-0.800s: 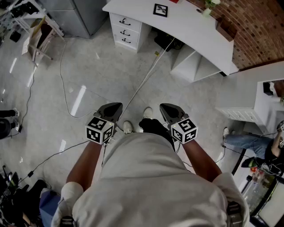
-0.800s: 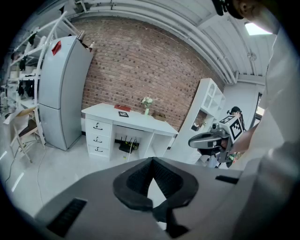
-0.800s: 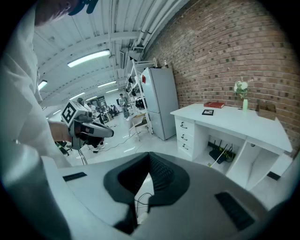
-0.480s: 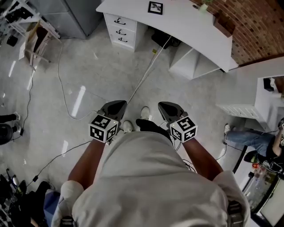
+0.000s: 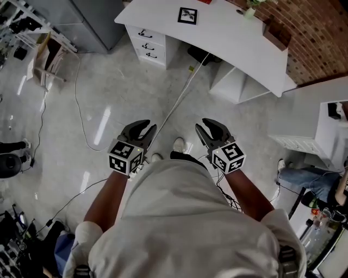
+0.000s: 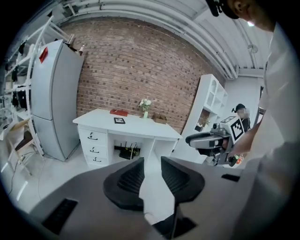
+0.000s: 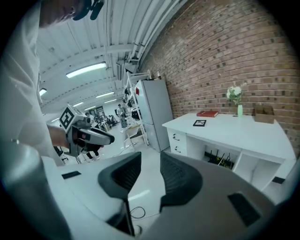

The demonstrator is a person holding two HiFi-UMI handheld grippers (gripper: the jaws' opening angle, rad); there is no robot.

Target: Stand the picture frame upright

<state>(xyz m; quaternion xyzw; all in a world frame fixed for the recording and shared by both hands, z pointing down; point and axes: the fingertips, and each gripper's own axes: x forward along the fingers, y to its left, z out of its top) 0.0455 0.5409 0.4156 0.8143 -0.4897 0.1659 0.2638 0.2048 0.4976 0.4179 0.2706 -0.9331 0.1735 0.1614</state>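
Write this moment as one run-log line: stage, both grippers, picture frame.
stage: pre-grasp, standing back from white desk | left gripper: open, empty | right gripper: open, empty | picture frame: flat on desk, untouched

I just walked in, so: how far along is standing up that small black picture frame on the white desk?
Nothing looks done: the small black picture frame lies flat on the white desk. Nothing in hand: the left gripper and right gripper are open and empty, over the floor, short of the desk. Left: reach it, grip the frame, stand it upright.
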